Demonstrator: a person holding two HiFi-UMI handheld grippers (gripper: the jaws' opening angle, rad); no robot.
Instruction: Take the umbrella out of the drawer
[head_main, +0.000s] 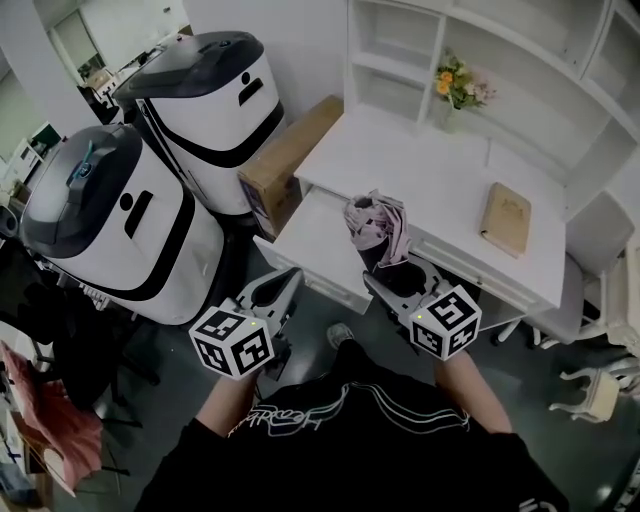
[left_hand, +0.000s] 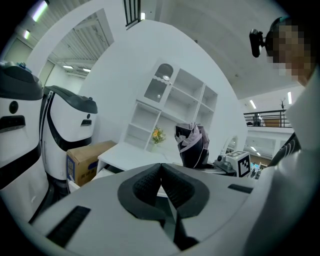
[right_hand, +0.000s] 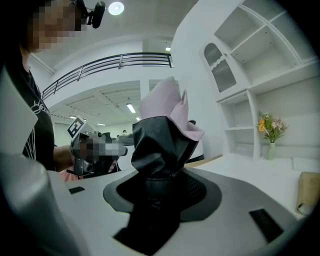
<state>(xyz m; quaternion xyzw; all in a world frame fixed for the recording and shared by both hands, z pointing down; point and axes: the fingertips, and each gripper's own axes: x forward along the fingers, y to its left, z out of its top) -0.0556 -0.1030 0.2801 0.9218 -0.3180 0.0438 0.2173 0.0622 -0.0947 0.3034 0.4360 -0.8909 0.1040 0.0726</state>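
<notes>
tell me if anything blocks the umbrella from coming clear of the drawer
Nothing visible does. The right gripper clamps the folded umbrella upright, above the open drawer. The left gripper, shut and empty, is off to the side.

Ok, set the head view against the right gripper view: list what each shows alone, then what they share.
Head view only: two white machines, a cardboard box and the open drawer.

Right gripper view only: a railing high behind, a ceiling lamp and the camera on the person's head.

Both: the folded umbrella clamped in the right hand-held gripper, the left hand-held gripper, the flowers, the tan book and the white shelves.
</notes>
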